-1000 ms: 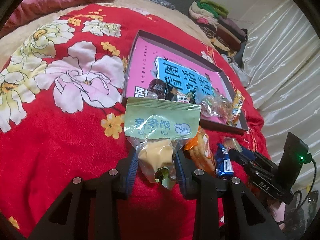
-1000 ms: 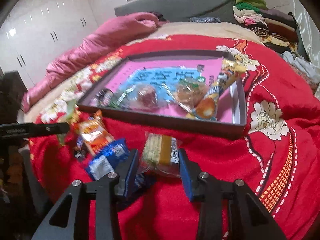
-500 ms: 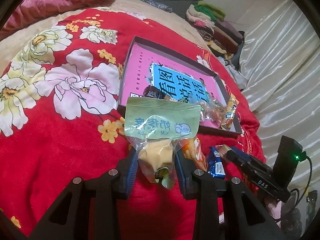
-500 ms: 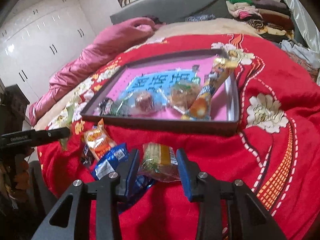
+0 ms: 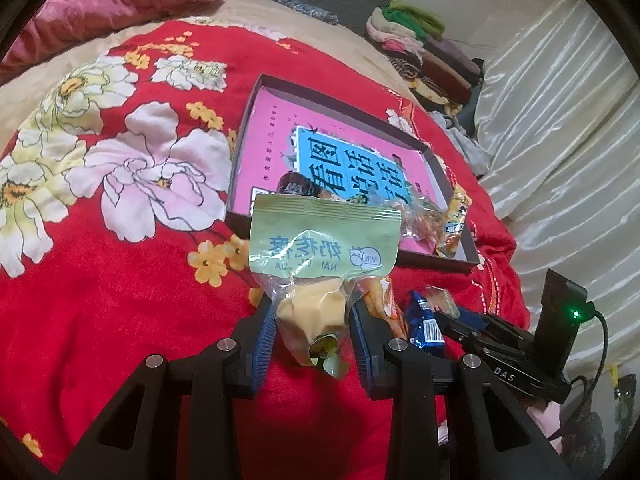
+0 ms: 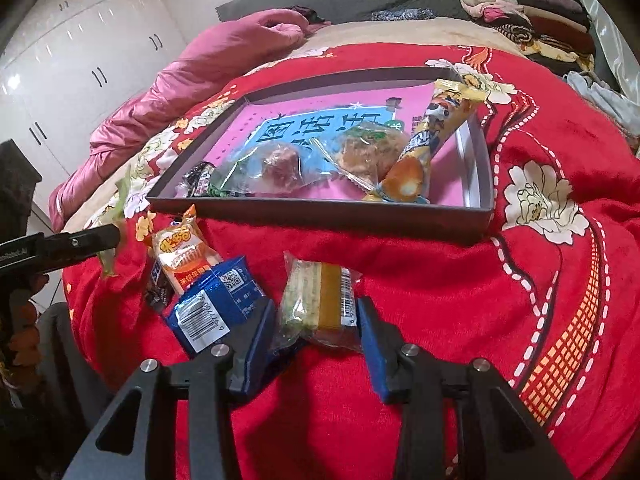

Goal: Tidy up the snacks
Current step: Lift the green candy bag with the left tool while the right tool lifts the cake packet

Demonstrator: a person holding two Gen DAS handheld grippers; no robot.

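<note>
Right wrist: blue packet (image 6: 216, 304) beside wafer pack (image 6: 320, 300)

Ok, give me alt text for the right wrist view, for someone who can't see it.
The right tongs are closed on a clear-wrapped green and yellow cake bar lying on a red floral blanket, beside a blue snack packet and an orange one. Beyond, a shallow dark tray with a pink liner holds several wrapped snacks.
</note>
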